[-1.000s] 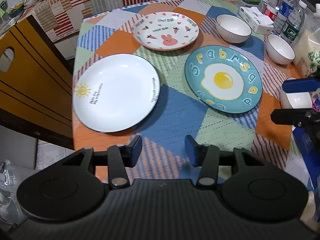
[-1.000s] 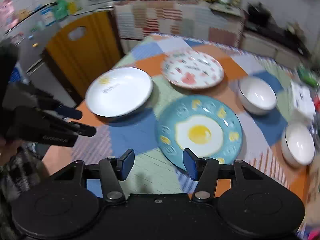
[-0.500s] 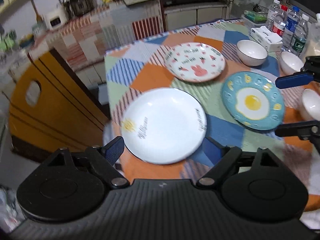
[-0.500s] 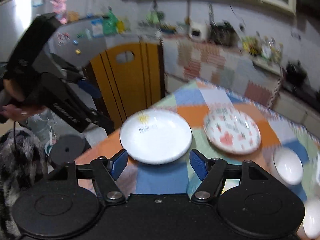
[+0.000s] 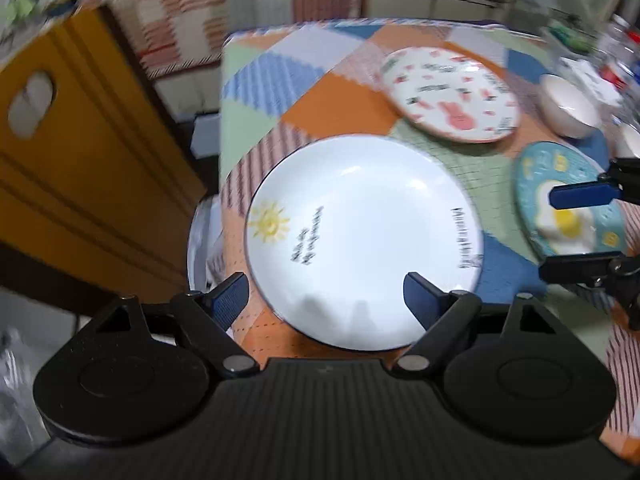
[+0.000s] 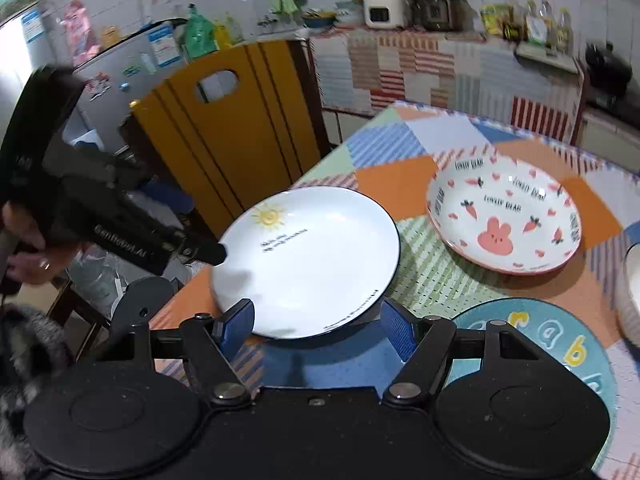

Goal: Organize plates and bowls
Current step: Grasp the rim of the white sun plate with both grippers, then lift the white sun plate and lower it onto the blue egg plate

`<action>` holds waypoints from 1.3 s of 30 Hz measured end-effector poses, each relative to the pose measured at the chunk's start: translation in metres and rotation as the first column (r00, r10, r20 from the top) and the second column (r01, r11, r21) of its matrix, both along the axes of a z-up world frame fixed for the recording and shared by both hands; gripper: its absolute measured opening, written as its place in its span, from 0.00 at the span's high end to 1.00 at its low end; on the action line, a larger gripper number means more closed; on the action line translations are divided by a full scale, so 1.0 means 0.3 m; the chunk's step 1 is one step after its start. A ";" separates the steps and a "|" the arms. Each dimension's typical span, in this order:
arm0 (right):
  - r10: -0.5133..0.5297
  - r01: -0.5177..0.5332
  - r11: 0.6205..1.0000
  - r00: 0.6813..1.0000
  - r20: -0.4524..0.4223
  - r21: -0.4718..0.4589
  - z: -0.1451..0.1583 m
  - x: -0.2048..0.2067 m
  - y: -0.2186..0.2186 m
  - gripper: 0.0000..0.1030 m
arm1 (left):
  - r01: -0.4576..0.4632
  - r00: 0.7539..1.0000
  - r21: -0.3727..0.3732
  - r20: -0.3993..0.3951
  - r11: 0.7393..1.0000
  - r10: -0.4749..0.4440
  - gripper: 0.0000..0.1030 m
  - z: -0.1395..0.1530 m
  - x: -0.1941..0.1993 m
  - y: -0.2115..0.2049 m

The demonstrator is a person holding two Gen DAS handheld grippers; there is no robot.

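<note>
**Left wrist and right wrist views: both grippers spread at the sun plate**

Left wrist camera looks down on a round white ceramic plate with a yellow sun drawing and a thin dark rim (image 5: 362, 242), lying flat near the left edge of a table covered in a patchwork cloth of orange, blue and green (image 5: 320, 92). The left gripper (image 5: 326, 304) has its blue-padded jaws spread wide, having just been opening; the plate's near rim shows between them, with neither pad pressing on it.

Farther right lie a white plate with a pink rabbit and carrots (image 5: 450, 96) and a teal plate painted with a fried egg (image 5: 568, 200), the latter partly behind the right gripper (image 5: 580, 232), whose jaws also stand apart. A white bowl (image 5: 568, 110) sits at the far right.

From the right wrist, that gripper's pads flank the sun plate's near edge without touching it, its jaws having just been opening. A hand (image 6: 24, 248) holds the left gripper at the plate's left rim, beside a yellow wooden chair back (image 6: 232, 140).
</note>
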State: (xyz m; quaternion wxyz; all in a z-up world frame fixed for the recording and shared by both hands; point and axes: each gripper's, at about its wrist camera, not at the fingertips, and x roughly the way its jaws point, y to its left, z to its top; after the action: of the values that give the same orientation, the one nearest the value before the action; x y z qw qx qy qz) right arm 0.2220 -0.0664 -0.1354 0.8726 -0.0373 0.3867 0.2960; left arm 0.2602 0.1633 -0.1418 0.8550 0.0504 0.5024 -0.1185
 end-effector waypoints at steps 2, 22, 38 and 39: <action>-0.003 0.003 1.000 1.000 -0.017 0.010 -0.035 0.041 -0.002 0.28 | -0.057 0.998 0.003 -0.019 0.998 0.057 0.21 -0.045 0.019 0.025; -0.026 0.027 1.000 0.989 -0.148 -0.001 -0.254 0.278 0.043 0.71 | -0.235 0.972 -0.118 -0.059 0.965 0.229 0.75 -0.222 0.082 0.116; -0.006 0.006 1.000 0.992 -0.123 0.006 -0.242 0.232 0.037 0.72 | -0.279 0.960 -0.119 -0.067 0.953 0.272 0.76 -0.207 0.069 0.117; -0.001 0.002 1.000 0.993 -0.119 0.010 -0.237 0.222 0.034 0.72 | -0.277 0.960 -0.120 -0.067 0.953 0.271 0.76 -0.200 0.061 0.115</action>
State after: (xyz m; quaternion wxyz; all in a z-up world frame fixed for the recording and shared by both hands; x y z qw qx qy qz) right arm 0.2887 -0.0561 -0.2067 0.8484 -0.0150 0.4366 0.2988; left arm 0.2786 0.1978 -0.2018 0.8518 -0.0779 0.5171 -0.0322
